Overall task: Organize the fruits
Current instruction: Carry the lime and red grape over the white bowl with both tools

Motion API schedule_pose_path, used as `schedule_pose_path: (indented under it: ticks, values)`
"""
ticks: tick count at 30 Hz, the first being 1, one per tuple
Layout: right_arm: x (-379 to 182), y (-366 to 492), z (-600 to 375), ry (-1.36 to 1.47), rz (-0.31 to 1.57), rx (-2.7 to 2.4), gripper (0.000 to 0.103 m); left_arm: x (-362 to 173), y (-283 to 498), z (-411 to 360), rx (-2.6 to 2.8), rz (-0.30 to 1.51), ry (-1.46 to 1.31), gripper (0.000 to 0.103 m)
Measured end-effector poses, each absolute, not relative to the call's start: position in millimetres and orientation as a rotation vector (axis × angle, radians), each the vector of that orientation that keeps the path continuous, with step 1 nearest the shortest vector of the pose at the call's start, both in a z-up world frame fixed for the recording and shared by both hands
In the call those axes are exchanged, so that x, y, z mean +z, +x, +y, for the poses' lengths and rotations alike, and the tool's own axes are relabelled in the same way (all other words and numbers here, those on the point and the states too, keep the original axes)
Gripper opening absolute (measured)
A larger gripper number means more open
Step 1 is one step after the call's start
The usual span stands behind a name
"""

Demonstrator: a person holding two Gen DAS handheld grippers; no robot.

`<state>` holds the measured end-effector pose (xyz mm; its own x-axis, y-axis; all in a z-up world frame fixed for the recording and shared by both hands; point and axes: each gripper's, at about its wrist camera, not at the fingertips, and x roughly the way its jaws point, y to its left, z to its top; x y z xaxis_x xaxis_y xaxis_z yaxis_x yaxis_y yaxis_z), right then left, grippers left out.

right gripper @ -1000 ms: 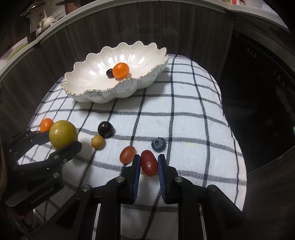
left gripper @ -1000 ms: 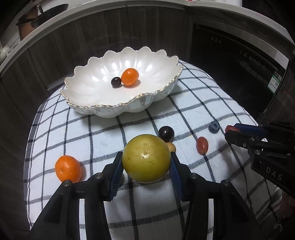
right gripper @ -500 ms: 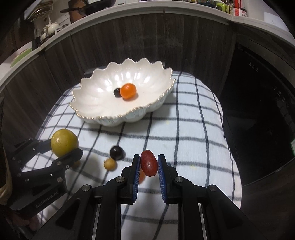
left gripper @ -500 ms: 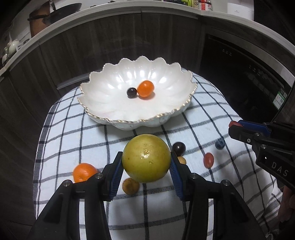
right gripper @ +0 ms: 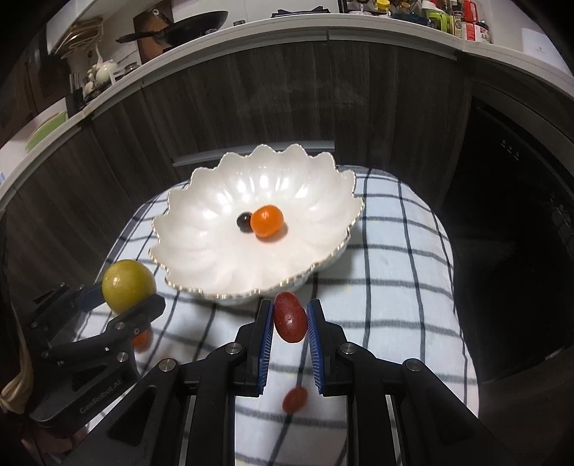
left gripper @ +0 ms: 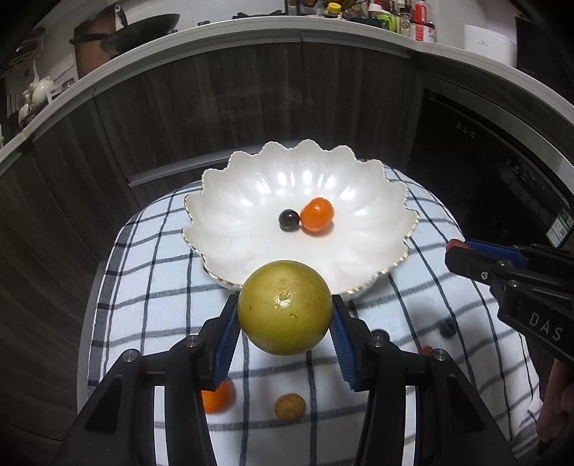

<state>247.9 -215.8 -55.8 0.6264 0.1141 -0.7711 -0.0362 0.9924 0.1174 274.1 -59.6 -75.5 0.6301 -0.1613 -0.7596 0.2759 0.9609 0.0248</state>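
1. The left hand-held gripper is clenched on a round yellow-green fruit, held in the air just short of the near rim of the white scalloped bowl.
2. The right hand-held gripper grips an oblong red fruit between its blue pads, also raised, just short of the bowl's near rim.
3. A blue-checked white cloth covers the desk; dark wood cabinet fronts stand behind it under a light countertop carrying a black pan and bottles.
4. Inside the bowl an orange fruit touches a small dark berry.
5. On the cloth lie another orange fruit, a small tan fruit, a blueberry and a small red fruit.
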Motion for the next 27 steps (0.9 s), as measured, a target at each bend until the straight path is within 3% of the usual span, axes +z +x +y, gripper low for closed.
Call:
schedule_pose_path:
  ticks: [27]
  values:
    - [-73, 360, -223, 0.102, 0.950, 0.031, 0.020, -92, 385, -50, -0.193, 0.945, 0.114, 0.048]
